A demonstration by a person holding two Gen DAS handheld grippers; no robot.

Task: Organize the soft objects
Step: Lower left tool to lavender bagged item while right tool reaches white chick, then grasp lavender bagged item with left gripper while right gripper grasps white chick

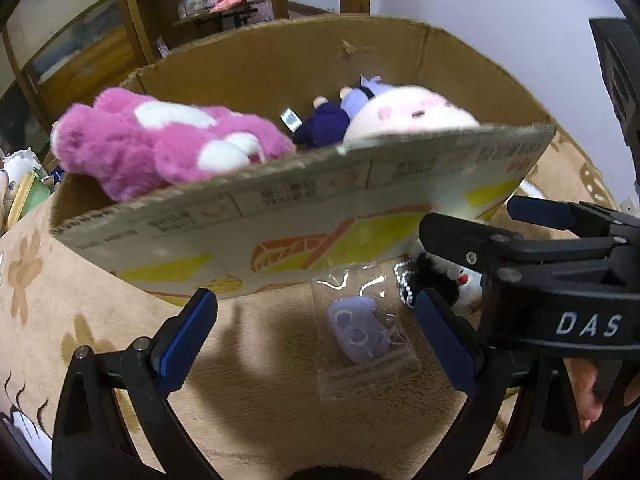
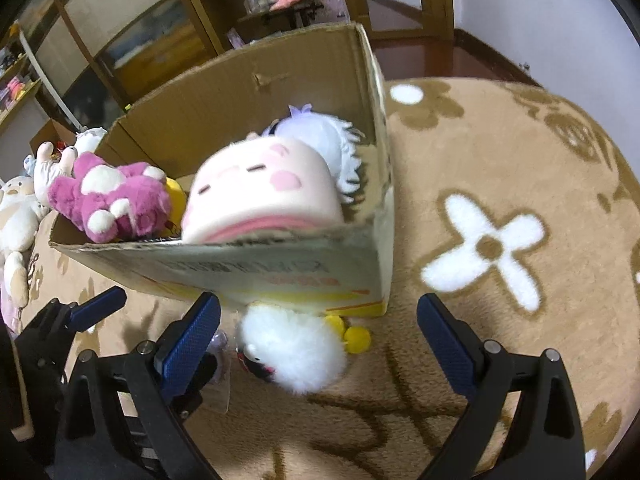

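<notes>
Now both tongs gape empty: left gripper (image 1: 316, 336) straddles a bagged purple charm (image 1: 359, 334), right gripper (image 2: 320, 340) a white plush (image 2: 294, 346); pinch low, lift clear into the cardboard box (image 2: 280, 268) just ahead.

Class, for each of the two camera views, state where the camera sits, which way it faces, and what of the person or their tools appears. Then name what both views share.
Left wrist: on the left tool, open, facing the cardboard box over a bagged purple toy; the right tool and a hand show at right.
Right wrist: on the right tool, open, facing the box's corner over a white fluffy toy; the left tool shows at lower left.
Shared: box, pink plush bear, pale pink pillow plush, floral rug.
</notes>
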